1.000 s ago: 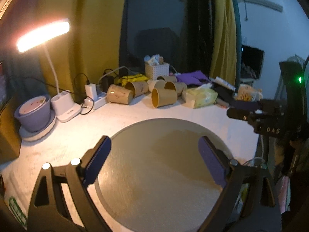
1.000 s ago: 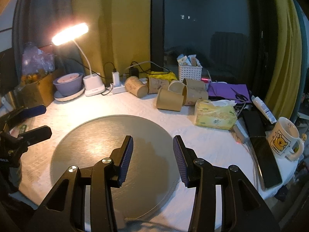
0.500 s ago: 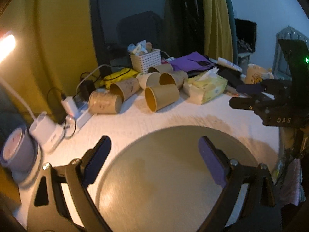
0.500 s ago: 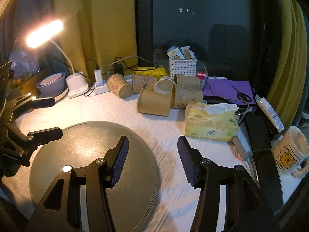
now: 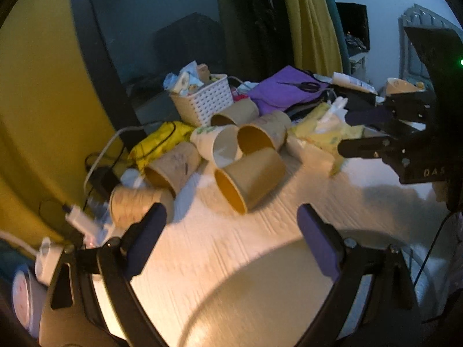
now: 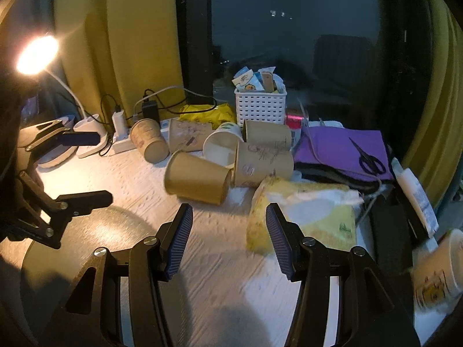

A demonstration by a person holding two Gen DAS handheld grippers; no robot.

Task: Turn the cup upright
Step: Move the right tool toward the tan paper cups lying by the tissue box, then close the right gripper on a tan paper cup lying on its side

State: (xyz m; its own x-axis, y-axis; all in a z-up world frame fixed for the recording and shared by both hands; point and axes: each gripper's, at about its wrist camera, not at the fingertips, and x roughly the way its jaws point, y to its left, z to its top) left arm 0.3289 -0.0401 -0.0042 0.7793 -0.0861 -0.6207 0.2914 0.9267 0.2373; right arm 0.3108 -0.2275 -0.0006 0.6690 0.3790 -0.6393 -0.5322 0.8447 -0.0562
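Left gripper (image 5: 231,225) is spread wide and empty; right gripper (image 6: 228,228) is moderately open and empty. The nearest brown cup (image 6: 198,177) lies on its side, empty, toward the table's (image 6: 231,266) back edge among other toppled cups. Behind it, the white basket (image 6: 260,105) holds packets.

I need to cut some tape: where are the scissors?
The scissors lie on the purple cloth at the right rear of the table, right of the white basket; the left wrist view shows them too.
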